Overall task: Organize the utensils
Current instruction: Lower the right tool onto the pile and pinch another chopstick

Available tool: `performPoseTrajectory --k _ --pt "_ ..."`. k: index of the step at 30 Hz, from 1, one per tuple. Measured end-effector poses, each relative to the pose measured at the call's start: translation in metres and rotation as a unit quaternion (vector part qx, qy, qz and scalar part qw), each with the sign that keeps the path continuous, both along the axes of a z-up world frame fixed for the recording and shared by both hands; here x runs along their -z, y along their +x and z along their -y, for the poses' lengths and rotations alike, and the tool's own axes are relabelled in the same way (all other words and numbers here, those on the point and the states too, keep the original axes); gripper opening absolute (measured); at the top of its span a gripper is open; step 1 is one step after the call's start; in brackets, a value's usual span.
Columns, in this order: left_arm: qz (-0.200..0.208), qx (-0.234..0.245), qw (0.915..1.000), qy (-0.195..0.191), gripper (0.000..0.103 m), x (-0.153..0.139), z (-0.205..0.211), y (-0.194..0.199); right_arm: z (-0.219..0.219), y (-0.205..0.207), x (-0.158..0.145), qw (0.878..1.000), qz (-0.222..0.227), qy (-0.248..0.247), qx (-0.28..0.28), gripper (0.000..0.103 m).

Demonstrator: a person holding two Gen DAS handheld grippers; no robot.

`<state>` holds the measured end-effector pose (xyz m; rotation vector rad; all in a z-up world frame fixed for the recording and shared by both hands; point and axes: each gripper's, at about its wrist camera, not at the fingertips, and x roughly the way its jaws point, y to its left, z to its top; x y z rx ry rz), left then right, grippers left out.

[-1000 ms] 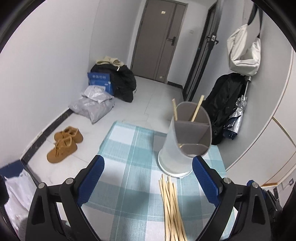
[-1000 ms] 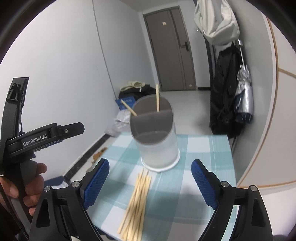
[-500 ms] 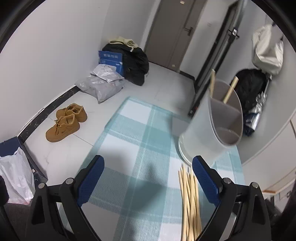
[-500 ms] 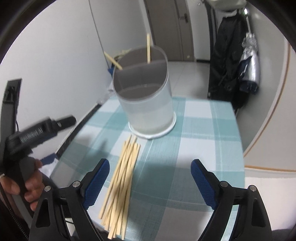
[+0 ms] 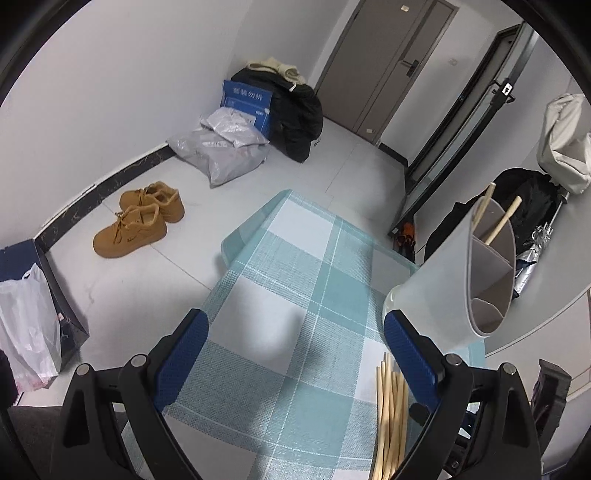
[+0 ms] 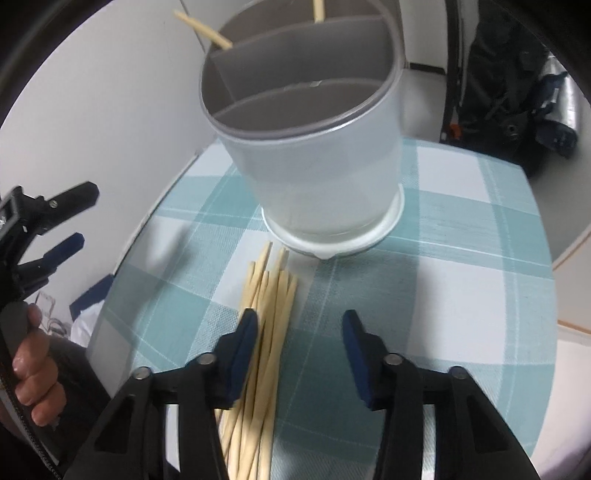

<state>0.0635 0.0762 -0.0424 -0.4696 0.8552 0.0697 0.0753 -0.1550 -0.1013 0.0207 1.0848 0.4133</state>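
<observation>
A bundle of wooden chopsticks (image 6: 264, 332) lies on the checked tablecloth (image 6: 443, 295) in front of a white holder (image 6: 317, 177) with grey dividers; two chopsticks (image 6: 207, 31) stand in its back compartment. My right gripper (image 6: 299, 343) is open and low over the bundle, its left finger (image 6: 243, 339) over the sticks. My left gripper (image 5: 295, 354) is open and empty over bare cloth, left of the bundle (image 5: 389, 413) and the holder (image 5: 454, 291). It also shows in the right wrist view (image 6: 48, 229).
The table (image 5: 258, 236) is small, with edges close on the left and far side. On the floor are brown shoes (image 5: 136, 218), bags (image 5: 218, 155) and a blue box (image 5: 247, 103). Coats (image 6: 498, 85) hang at the right.
My right gripper has dropped down and forward onto the chopstick bundle, and its jaws have narrowed. My left gripper has swung left, away from the holder.
</observation>
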Motion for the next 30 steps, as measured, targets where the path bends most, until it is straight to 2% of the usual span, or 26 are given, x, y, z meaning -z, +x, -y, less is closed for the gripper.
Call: performPoseTrajectory --k 1,2,6,13,15,16,17,20,25,27,30 --pt "-0.005 0.000 1.0000 -0.005 0.093 0.001 -0.001 0.001 -0.003 0.002 0.001 1.000 -0.001 -0.006 -0.004 0.028" --pt "-0.009 -0.001 0.9999 -0.010 0.093 0.003 -0.003 0.002 -0.006 0.003 0.002 1.000 0.000 -0.013 -0.007 0.026" --pt "-0.016 -0.006 0.9996 -0.022 0.093 0.004 -0.007 0.005 -0.013 0.006 0.004 0.999 -0.003 -0.027 -0.016 0.026" --pt "-0.026 -0.005 0.9994 -0.020 0.093 0.006 -0.007 0.009 -0.024 0.013 0.009 0.998 -0.020 -0.051 -0.017 0.026" --pt "-0.030 -0.005 0.9994 -0.015 0.093 0.007 -0.008 0.011 -0.025 0.014 0.008 0.999 -0.026 -0.045 -0.016 0.022" --pt "-0.031 -0.005 0.9994 -0.014 0.093 0.007 -0.008 0.011 -0.025 0.015 0.008 0.999 -0.027 -0.045 -0.012 0.013" --pt "-0.031 -0.004 0.9994 -0.014 0.093 0.008 -0.008 0.011 -0.024 0.016 0.008 0.999 -0.029 -0.042 -0.009 0.007" --pt "-0.033 0.003 0.9994 -0.008 0.093 0.009 -0.007 0.010 -0.018 0.017 0.007 0.999 -0.038 -0.020 -0.004 0.005" --pt "-0.042 0.022 0.9989 0.000 0.093 0.014 0.001 0.009 0.000 0.010 -0.006 1.000 -0.019 0.016 0.014 0.005" --pt "-0.047 0.046 0.9978 0.002 0.093 0.015 0.009 0.009 0.019 0.006 -0.014 0.999 -0.010 0.033 0.025 0.005" --pt "-0.048 0.100 0.9932 0.034 0.093 0.014 0.035 0.007 0.041 0.003 -0.026 0.996 -0.008 0.076 0.035 0.005"
